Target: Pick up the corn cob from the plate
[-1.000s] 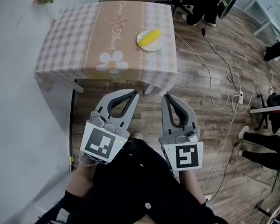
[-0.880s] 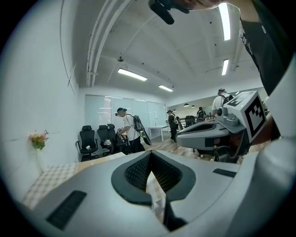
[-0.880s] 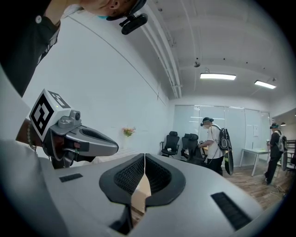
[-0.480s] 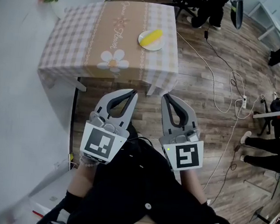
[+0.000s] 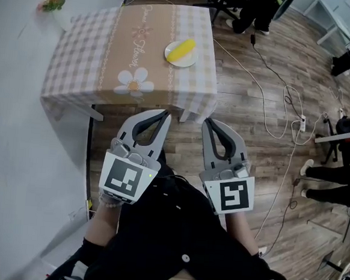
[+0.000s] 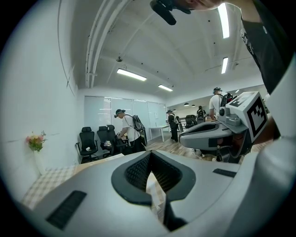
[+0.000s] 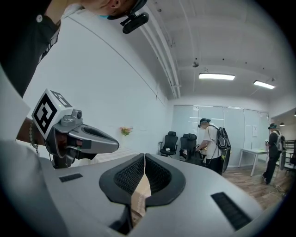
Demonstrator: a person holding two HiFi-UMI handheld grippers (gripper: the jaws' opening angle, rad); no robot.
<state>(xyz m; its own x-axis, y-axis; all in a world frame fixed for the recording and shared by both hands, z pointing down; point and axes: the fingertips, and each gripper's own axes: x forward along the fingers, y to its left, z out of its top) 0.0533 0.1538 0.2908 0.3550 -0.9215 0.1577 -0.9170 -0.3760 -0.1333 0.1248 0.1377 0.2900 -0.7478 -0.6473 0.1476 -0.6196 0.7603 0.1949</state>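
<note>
Lying diagonally on its plate [image 5: 170,57], far right of bench [image 5: 85,51], corn cob [image 5: 182,47] sat well ahead. Left gripper [image 5: 167,114], right gripper [image 5: 206,121]: jaws clenched, empty; left looked marginally nearer.

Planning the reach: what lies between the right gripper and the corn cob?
In the head view, only wood-plank floor and bare checked tablecloth separate the right gripper from the yellow corn cob on its white plate.
</note>
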